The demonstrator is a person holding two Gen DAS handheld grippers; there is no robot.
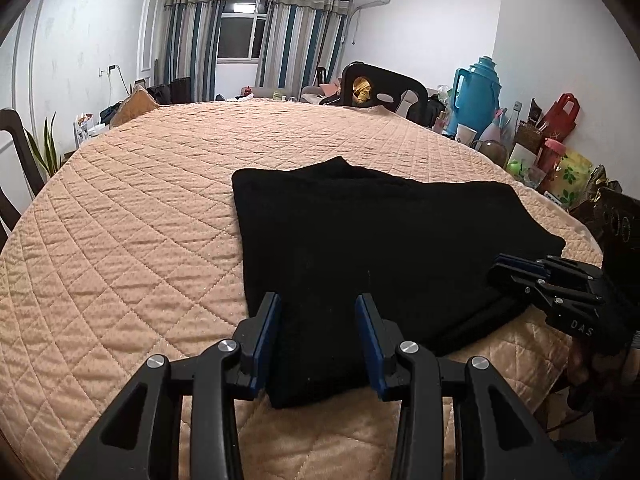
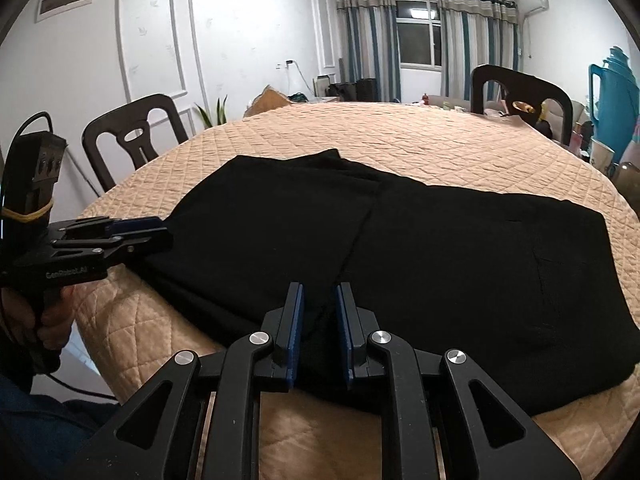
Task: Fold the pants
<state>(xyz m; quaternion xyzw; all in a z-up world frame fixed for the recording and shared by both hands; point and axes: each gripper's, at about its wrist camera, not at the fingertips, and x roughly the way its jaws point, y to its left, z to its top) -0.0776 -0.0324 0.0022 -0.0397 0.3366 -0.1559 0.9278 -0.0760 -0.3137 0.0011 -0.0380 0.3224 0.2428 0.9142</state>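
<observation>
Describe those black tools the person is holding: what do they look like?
Both the left gripper and right gripper are black plastic with blue-padded jaws and silver pivot screws. White lettering marks their sides. A yellow rubber band wraps the left one's rear block, and a black cable trails from it.
</observation>
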